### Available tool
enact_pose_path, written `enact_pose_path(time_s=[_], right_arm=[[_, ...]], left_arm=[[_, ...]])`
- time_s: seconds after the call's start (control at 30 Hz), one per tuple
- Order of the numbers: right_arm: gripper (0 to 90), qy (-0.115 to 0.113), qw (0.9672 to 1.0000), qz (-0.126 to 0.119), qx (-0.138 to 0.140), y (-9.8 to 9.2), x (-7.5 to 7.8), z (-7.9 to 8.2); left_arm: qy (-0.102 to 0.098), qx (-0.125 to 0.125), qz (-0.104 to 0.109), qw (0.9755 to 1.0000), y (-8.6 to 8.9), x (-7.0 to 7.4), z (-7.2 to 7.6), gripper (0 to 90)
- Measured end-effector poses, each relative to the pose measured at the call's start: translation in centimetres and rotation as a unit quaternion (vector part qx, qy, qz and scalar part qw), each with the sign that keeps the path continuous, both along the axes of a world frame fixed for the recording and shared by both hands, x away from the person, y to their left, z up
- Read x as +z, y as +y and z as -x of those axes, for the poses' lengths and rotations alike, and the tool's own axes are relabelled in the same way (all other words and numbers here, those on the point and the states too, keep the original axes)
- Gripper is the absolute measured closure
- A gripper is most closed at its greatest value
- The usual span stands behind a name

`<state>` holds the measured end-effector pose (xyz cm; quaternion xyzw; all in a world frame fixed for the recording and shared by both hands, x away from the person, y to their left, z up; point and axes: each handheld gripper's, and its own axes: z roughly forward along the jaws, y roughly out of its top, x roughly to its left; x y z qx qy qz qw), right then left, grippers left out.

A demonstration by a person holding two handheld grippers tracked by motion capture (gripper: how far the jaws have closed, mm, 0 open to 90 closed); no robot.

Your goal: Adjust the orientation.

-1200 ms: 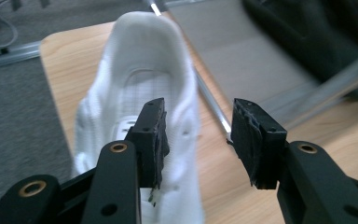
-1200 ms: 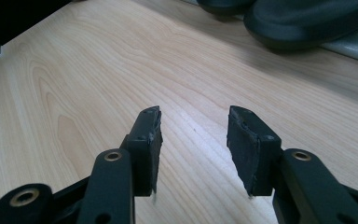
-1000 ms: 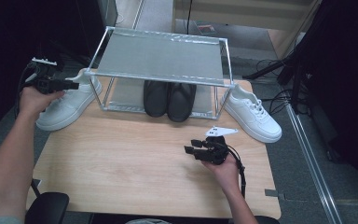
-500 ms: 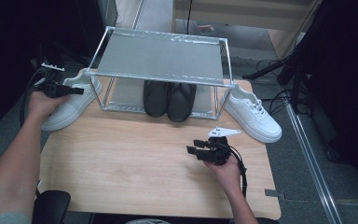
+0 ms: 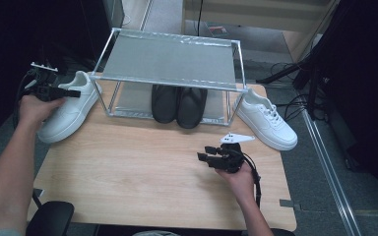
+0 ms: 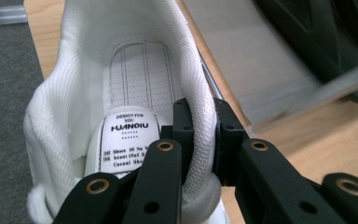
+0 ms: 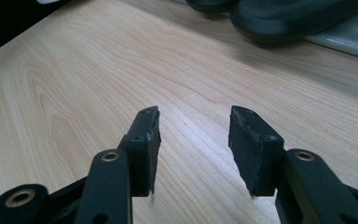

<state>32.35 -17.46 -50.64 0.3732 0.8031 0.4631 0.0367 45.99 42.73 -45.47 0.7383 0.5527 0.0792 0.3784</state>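
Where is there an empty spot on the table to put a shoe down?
The bare light wooden tabletop in front of the metal mesh shoe rack is free, left of the open right gripper. The rack's top shelf is bare too. The back edge is crowded: white sneakers, black shoes.

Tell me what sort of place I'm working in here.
Probably a lab or office test bench, not a home: a wooden table on grey carpet, a metal shoe rack staged on it, and loose cables around stands at the side.
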Motion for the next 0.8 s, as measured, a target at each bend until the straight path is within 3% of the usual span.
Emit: enact_pose_path(time_s=[0.33,0.5,0.7,0.8], right_arm=[[54.6,0.000,0.9999,-0.010,0.013,0.8,0.1,-0.6],[54.6,-0.002,0.9997,-0.010,0.024,1.4,0.2,-1.0],[53.9,-0.005,0.9992,-0.017,0.035,2.0,0.5,-1.5],[53.2,-0.006,0.9990,-0.015,0.041,2.3,0.7,-1.7]], left_arm=[[-0.003,0.006,0.013,0.9999,0.2,1.2,2.8,83.2],[-0.004,-0.002,0.023,0.9997,0.0,1.9,5.5,83.2],[-0.006,-0.013,0.013,0.9998,-0.8,2.2,8.5,83.1],[-0.008,-0.014,0.023,0.9996,-0.9,2.1,10.1,83.1]])
